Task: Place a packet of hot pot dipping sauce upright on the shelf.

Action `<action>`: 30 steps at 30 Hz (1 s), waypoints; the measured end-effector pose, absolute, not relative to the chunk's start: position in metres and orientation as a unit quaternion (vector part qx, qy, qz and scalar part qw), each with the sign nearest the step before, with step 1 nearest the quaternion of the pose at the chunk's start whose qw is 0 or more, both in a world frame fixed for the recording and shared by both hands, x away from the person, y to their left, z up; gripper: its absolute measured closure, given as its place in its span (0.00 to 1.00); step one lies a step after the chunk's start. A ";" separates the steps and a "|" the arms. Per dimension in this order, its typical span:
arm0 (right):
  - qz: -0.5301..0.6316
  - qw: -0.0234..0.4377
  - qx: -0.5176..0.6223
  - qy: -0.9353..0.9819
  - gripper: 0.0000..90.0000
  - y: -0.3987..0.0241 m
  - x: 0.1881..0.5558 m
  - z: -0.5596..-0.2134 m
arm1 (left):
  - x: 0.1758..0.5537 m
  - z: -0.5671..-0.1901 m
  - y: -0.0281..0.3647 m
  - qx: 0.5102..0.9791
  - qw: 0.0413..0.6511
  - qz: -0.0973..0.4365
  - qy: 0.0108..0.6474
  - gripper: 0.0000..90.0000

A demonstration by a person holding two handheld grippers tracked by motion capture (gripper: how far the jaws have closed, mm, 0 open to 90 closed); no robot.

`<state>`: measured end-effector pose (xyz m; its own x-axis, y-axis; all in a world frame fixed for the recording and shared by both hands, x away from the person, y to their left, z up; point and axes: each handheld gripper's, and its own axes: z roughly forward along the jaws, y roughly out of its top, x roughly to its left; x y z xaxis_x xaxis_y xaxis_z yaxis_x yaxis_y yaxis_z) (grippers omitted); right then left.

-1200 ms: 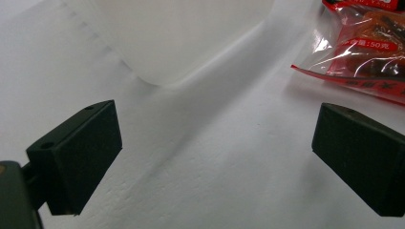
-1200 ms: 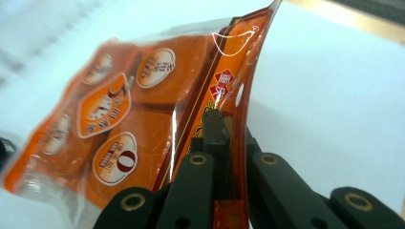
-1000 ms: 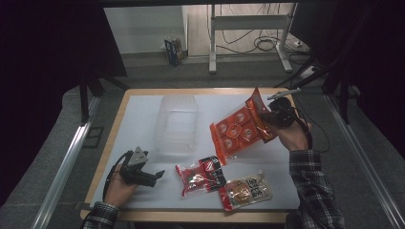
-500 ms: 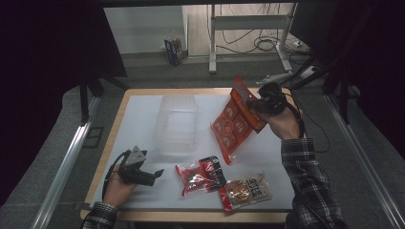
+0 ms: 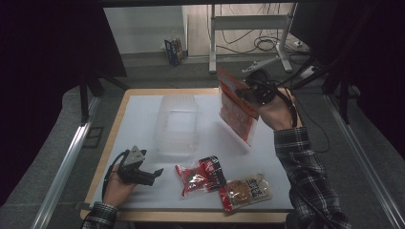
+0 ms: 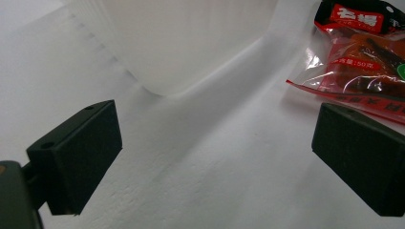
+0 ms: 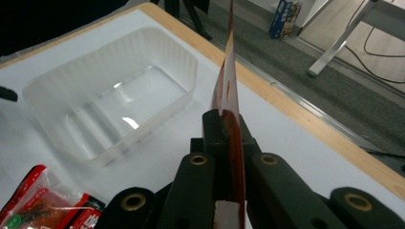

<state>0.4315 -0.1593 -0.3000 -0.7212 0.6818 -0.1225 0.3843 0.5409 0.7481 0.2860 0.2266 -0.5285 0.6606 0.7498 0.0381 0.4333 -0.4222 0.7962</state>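
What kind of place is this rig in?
Likely a lab recording station: a wood-edged white table walled by black curtains, loose cables on the floor, and a grey metal stand behind.

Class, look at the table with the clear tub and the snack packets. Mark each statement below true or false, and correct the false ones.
1. The right tongs are shut on the large red-orange foil snack packet. True.
2. That packet lies flat on the white table. False: it hangs in the air, lifted clear of the surface.
3. The clear ribbed plastic tub is empty. True.
4. The left tongs grip the small red packet. False: their jaws stand open on the table, holding nothing.
5. The tan biscuit packet is inside the tub. False: it lies near the table's front edge.
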 end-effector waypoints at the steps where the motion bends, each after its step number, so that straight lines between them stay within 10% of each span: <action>1: 0.366 0.204 0.312 0.852 0.98 -0.159 0.433 -0.297 | 0.286 -0.528 0.226 0.819 0.398 0.199 0.361 0.03; 30: 0.390 0.186 0.297 0.851 0.98 -0.084 0.466 -0.269 | 0.285 -0.526 0.228 0.811 0.408 0.199 0.369 0.04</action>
<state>0.4662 -0.0843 -0.2689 -0.7546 0.6505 -0.0860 0.3596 0.5195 0.7751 0.2848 0.2277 -0.5255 0.6492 0.7603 0.0219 0.4361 -0.3957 0.8082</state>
